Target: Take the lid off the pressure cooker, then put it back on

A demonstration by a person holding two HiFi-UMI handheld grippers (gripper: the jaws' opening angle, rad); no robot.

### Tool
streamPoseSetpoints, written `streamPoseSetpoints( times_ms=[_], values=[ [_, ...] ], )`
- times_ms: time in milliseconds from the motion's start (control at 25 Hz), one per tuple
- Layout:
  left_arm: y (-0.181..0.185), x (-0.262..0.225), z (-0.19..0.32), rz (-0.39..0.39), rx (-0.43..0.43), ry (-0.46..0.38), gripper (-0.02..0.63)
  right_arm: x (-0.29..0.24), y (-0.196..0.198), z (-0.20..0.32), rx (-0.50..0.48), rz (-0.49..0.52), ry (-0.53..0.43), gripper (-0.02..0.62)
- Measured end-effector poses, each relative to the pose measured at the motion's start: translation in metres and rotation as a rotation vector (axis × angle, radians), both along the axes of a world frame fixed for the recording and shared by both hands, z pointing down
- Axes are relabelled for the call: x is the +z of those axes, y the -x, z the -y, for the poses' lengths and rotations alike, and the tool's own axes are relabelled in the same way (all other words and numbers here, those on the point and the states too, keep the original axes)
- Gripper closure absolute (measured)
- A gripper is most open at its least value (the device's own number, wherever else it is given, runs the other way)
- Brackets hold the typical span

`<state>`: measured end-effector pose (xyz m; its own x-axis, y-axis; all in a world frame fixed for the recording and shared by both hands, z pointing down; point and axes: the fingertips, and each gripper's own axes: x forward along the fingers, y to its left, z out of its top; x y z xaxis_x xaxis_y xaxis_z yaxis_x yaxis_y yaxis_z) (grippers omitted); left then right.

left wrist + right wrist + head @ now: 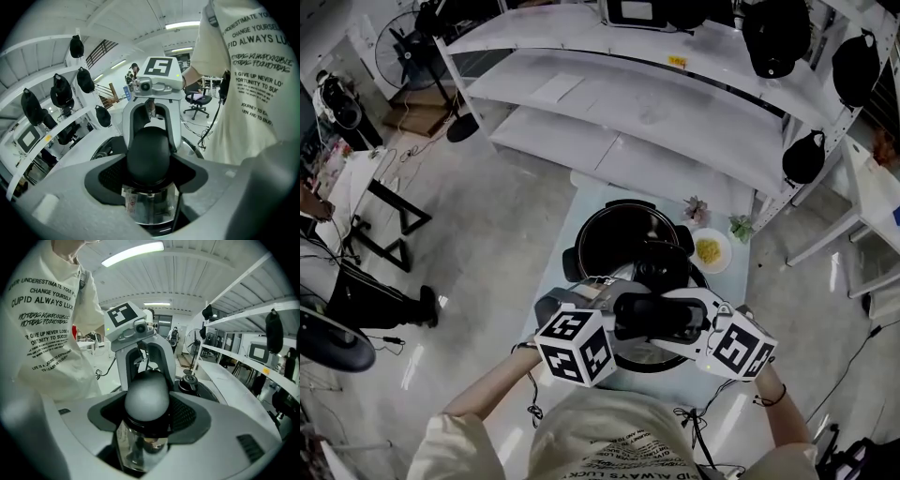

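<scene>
While off the cooker (619, 234), hung over its near edge by the knob (149, 157), clamped in the jaws of left gripper (614, 314) and right gripper (689, 316). Judged the lid (647, 354) heavy, stiff, slick; knob the surest hold.

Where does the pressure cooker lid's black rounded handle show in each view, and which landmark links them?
Head view: black rounded lid handle lower centre, just below the open black cooker pot.
Left gripper view: handle dead centre, clamped in the left gripper's tongs.
Right gripper view: handle dead centre, clamped in the right gripper's tongs.
Shared landmark: the white shelf rack.
</scene>
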<state>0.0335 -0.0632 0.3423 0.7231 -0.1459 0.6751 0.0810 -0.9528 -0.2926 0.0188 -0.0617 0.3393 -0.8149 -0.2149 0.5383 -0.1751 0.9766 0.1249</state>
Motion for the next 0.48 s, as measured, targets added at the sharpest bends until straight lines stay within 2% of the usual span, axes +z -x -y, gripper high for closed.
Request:
streamPoseSetpoints(
  times_ms=[480],
  values=[
    [0.024, 0.003, 0.049, 0.004, 0.012, 0.014, 0.316, 0.003, 0.024, 0.049, 0.010, 0.020, 0.016, 0.319]
  ],
)
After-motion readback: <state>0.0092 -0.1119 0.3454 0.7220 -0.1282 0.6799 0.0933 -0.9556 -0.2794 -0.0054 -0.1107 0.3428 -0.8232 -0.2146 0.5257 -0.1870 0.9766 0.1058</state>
